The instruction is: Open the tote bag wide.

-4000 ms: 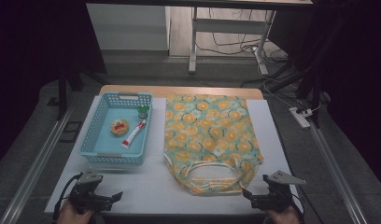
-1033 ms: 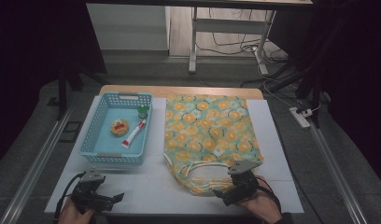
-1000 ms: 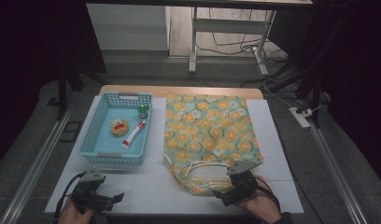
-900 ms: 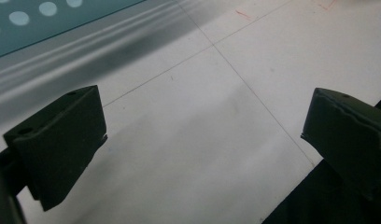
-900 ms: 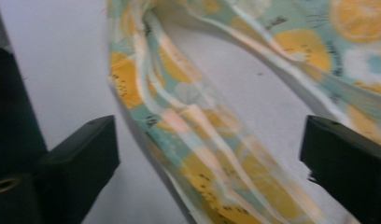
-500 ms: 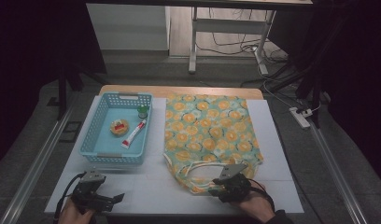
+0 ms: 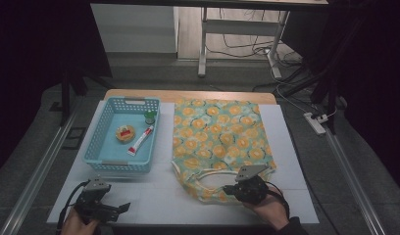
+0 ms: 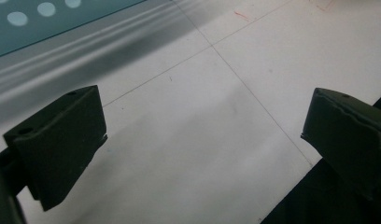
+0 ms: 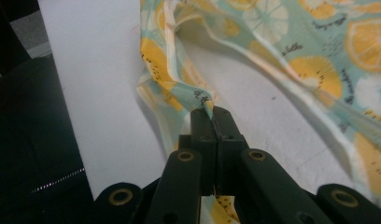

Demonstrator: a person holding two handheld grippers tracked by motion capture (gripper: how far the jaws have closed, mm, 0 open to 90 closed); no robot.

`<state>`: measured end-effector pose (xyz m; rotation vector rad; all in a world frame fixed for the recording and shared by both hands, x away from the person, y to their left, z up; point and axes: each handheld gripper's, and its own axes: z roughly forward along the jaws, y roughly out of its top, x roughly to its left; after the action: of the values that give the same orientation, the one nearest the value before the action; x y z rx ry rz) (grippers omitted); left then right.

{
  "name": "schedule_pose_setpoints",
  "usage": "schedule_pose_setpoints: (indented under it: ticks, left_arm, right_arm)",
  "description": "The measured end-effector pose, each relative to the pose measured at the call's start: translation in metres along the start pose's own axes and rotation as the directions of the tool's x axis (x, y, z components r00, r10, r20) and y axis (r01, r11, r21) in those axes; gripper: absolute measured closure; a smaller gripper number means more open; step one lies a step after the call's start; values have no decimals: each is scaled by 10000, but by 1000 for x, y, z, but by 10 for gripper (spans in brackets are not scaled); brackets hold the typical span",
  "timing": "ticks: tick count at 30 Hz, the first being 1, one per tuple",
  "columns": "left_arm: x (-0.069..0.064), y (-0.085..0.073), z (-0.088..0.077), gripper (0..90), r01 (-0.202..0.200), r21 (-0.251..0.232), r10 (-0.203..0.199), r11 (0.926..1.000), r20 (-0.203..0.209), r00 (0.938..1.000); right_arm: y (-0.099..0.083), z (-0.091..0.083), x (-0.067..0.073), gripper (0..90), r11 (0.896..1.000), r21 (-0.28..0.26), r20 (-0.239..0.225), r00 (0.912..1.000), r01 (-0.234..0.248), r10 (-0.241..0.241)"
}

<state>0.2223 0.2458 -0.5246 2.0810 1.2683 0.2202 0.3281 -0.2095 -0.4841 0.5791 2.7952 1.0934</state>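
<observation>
A teal cloth bag printed with orange citrus slices lies flat on the white table cover, its cream handles toward the near edge. My right gripper sits at the bag's near hem. Its jaws have just been closing and now pinch a fold of the fabric; in the right gripper view the right gripper is shut tight on that fold. My left gripper rests at the near left of the table, away from the bag. In the left gripper view the left gripper stands wide open over bare white surface.
A light blue basket stands left of the bag, holding a round orange item, a white and red tube and a small green-capped bottle. The table's front edge runs just behind both grippers. Dark floor with cables lies beyond.
My right gripper came in from the near right corner to the bag's hem, slid slightly left and closed on the fabric. The left gripper has stayed put.
</observation>
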Motion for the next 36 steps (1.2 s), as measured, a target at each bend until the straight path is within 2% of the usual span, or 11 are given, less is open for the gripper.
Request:
schedule_pose_setpoints:
  ticks: [3, 5, 9, 11, 15, 17, 20, 21, 24, 26, 36]
  left_arm:
    - [0, 0, 0, 0, 9, -4, -9, 10000, 20, 10000]
    - [0, 0, 0, 0, 34, -9, -34, 10000, 52, 10000]
    - [0, 0, 0, 0, 22, -4, -22, 10000, 93, 10000]
    - [0, 0, 0, 0, -26, -9, 26, 10000, 93, 10000]
    - [0, 0, 0, 0, -6, -47, 6, 10000, 156, 9999]
    - [1, 0, 0, 0, 13, -56, -11, 10000, 197, 9998]
    - [1, 0, -1, 0, 15, -74, -14, 10000, 201, 9998]
    - [1, 0, -1, 0, 8, -74, -6, 10000, 197, 9998]
    - [1, 0, -1, 0, 1, -79, 0, 10000, 200, 9998]
    - [1, -1, -1, 0, -4, -103, 7, 9999, 241, 9997]
    - [3, -2, -2, 0, 9, -224, 0, 9997, 408, 9992]
  right_arm:
    - [3, 0, -4, 893, 9998, 29, 23, 9998, -192, 192]
    - [7, 0, -10, 894, 9991, -204, -75, 9993, -359, 357]
    - [15, -1, -15, 899, 9984, -419, 41, 9993, -374, 376]
    - [20, -2, -18, 900, 9985, -501, 253, 9994, -206, 219]
    - [25, -3, -25, 900, 9973, -667, 291, 9991, -296, 316]
    - [30, -2, -33, 900, 9958, -816, 258, 9987, -415, 438]
    - [33, -2, -38, 900, 9953, -889, 215, 9989, -393, 414]
    - [36, -1, -42, 900, 9953, -965, 231, 9997, -38, 61]
    - [43, 1, -46, 900, 9956, -908, 508, 9985, 225, -179]
    - [46, 1, -48, 900, 9951, -959, 597, 9981, 227, -170]
    - [67, 8, -72, 900, 9893, -1452, 1015, 9945, -114, 264]
